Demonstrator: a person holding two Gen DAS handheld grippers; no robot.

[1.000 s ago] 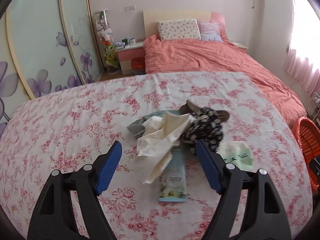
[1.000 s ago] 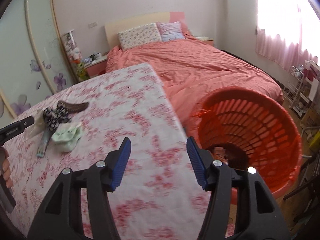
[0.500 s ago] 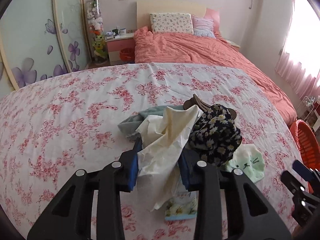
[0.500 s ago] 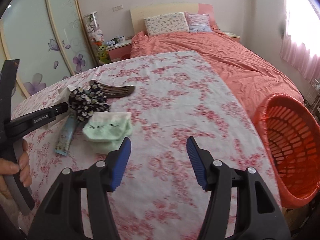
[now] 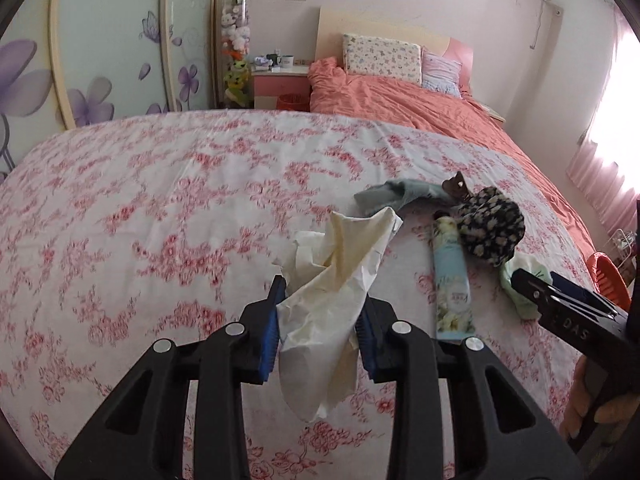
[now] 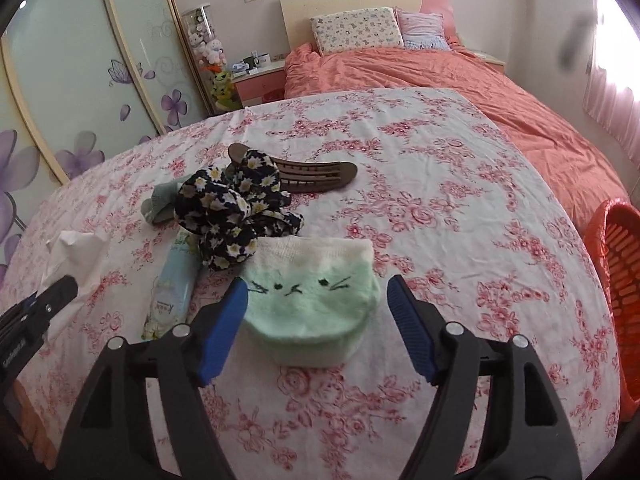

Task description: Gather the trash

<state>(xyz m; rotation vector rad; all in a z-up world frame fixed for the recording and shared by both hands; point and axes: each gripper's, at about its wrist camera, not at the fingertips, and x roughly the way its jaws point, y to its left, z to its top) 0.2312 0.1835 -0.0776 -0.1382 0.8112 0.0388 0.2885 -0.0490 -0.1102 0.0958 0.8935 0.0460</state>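
Left tongs [image 5: 320,326]: clenched on a crumpled cream tissue [image 5: 334,292], which is pinched between the blue pads and lifted clear of the floral-sheet bed [image 5: 160,200]. The tissue's loose end hangs below the pads and its upper part fans out above them.

Right tongs [image 6: 318,320]: released, pads spread wide. They flank a pale green sock with a stitched cat face [image 6: 314,300], which lies flat on the floral sheet between the pads. Whether either pad touches the sock cannot be told.

Just beyond the sock lies a dark floral scrunchie [image 6: 232,216], touching the sock's far left edge. A light blue tube [image 6: 174,286] lies to the left of the sock, its upper end tucked under the scrunchie. A brown hair clip [image 6: 316,176] lies behind the scrunchie. A grey-green cloth [image 6: 158,204] shows at the scrunchie's left side.

An orange slatted basket [image 6: 618,300] stands off the right edge of the bed. Further back is a second bed with a coral cover [image 6: 440,76].
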